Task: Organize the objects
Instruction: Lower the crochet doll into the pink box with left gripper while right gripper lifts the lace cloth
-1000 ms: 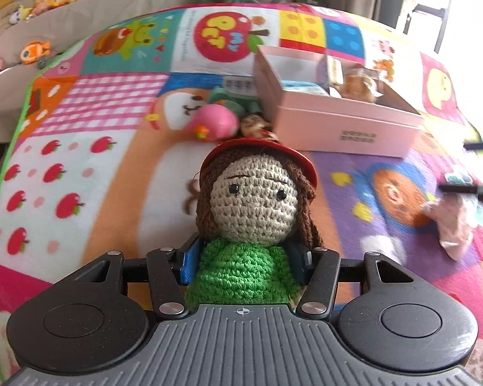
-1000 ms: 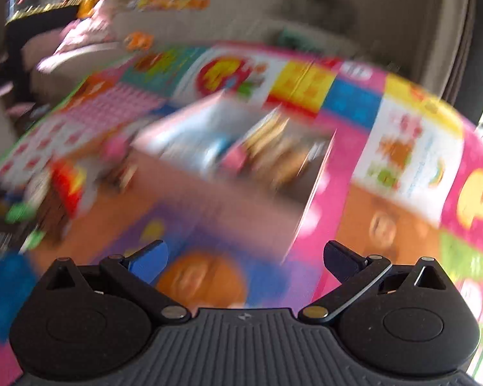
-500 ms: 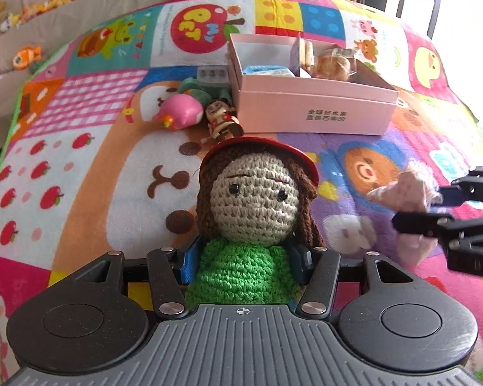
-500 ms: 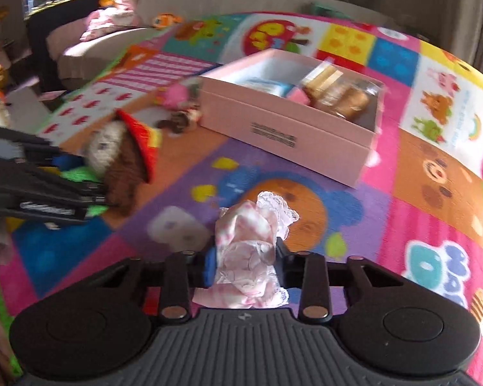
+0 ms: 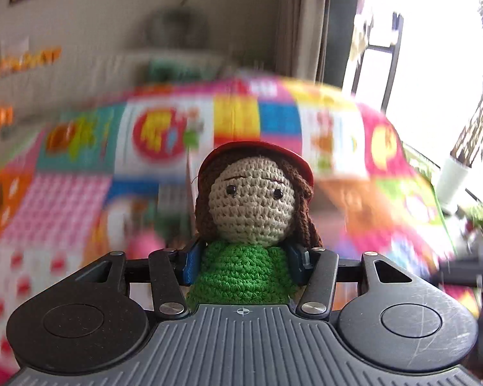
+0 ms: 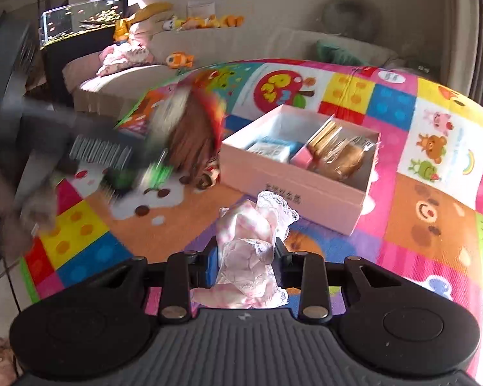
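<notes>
the left gripper [image 5: 241,262] has its fingers clamped on the green body of a crochet doll [image 5: 252,206], which has a red cap and brown hair. in the right wrist view the same doll [image 6: 190,135] appears blurred and lifted above the play mat [image 6: 434,212], to the left of the pink box [image 6: 306,193]. the right gripper [image 6: 245,265] has its fingers pressed together on a small pink and white lace cloth [image 6: 252,241], maybe a doll dress, and it also hangs above the mat, just in front of the box.

the box stands open on the mat and already contains some things: a light blue packet [image 6: 270,148], a small pink block [image 6: 302,159] and a wrapped golden item [image 6: 341,157]. so i judge that a part of the sorting is done. both things in the grippers are not yet in the box, so these two still need to be carried over its rim and released.

beside the left wall of the box a small figurine [image 6: 209,177] lies on the mat, and the left wrist view shows a pink blur [image 5: 145,246] that could be another toy; i cannot tell exactly. these probably remain to be collected after.
</notes>
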Available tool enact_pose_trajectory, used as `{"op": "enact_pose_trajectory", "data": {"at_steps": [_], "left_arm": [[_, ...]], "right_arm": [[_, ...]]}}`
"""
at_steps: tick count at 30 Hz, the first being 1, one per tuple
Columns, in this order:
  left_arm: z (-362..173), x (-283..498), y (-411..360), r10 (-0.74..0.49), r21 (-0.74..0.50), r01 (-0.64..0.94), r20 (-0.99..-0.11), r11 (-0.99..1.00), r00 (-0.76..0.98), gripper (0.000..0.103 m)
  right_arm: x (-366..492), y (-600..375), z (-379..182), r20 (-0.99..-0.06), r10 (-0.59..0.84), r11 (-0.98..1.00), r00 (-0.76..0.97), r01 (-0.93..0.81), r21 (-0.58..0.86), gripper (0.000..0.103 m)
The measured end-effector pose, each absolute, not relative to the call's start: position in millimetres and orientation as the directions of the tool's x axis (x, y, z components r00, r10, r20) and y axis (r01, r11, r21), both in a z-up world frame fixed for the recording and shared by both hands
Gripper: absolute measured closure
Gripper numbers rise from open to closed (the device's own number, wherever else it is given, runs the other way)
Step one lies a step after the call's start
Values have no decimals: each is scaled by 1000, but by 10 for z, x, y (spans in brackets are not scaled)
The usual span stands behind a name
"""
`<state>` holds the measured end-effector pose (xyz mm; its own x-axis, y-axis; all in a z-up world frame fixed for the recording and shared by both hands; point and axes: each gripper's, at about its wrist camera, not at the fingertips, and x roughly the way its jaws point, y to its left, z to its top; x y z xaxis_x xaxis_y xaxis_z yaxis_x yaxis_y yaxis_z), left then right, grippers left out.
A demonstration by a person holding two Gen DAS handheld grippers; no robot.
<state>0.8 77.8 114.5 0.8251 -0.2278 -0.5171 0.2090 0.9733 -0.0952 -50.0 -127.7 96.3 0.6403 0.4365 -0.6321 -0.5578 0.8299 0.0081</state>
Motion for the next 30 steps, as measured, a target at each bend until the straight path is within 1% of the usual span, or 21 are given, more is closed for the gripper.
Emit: {"op": "enact_pose_trajectory", "data": {"at_steps": [2,4,5,6,8,10,11,12,13,14,15,18,19,21,22,24,27,30], "left_arm": [[1192,337,694,-249,-127,214,-472,968,845,45],[1167,651,629,-301,-191,241,-409,951,862,44],[1125,805,598,-313,-219,243,-392,945,865,44],[1067,952,552,-313,-231,236,-401,944,861,44],[904,1250,441,-304,-243,208,-481,947,822,44],[698,1473,374,-283,-247,164,-594,955,753,43],[605,1542,357,-269,-245,141,-637,959,722,37],[564,1552,380,-265,-251,130,-638,959,723,37],[569,1532,392,-268,-251,137,-625,958,733,37],[597,1504,396,-269,-244,146,-616,959,741,41],[637,1447,412,-278,-244,161,-586,956,761,43],[769,1301,460,-278,-223,191,-476,956,834,42],[814,1298,472,-272,-214,192,-458,958,846,42],[876,1372,501,-270,-216,186,-479,959,836,42],[911,1384,546,-270,-239,172,-478,956,836,42],[978,1316,704,-266,-284,146,-450,948,852,42],[1009,1031,978,-257,-329,121,-410,936,875,42],[957,674,1200,-229,-341,76,-436,937,870,42]], "right_arm": [[-457,-1270,965,-632,435,836,642,-549,18,71],[-419,-1257,959,-631,432,839,644,-544,19,71],[-401,-1248,952,-632,430,841,645,-541,19,71],[-385,-1242,942,-632,428,842,647,-539,18,71],[-350,-1237,917,-632,419,846,652,-533,11,71],[-310,-1250,889,-638,406,854,654,-521,10,71],[-285,-1263,873,-642,400,857,655,-514,10,71],[-258,-1274,855,-645,391,862,656,-507,7,71],[-236,-1287,837,-647,382,865,659,-501,1,71],[-215,-1300,818,-650,374,869,662,-495,-4,71],[-195,-1309,802,-653,367,872,663,-490,-7,71],[-131,-1310,758,-662,359,875,657,-484,-5,71],[-112,-1300,747,-665,357,876,656,-482,-4,71],[-70,-1267,733,-668,357,877,652,-480,0,71],[-62,-1249,731,-669,361,875,650,-483,3,71],[-46,-1228,747,-666,370,873,648,-488,10,71],[16,-1239,863,-650,377,873,659,-487,13,71],[275,-1251,1086,-640,388,877,664,-480,34,71]]}}
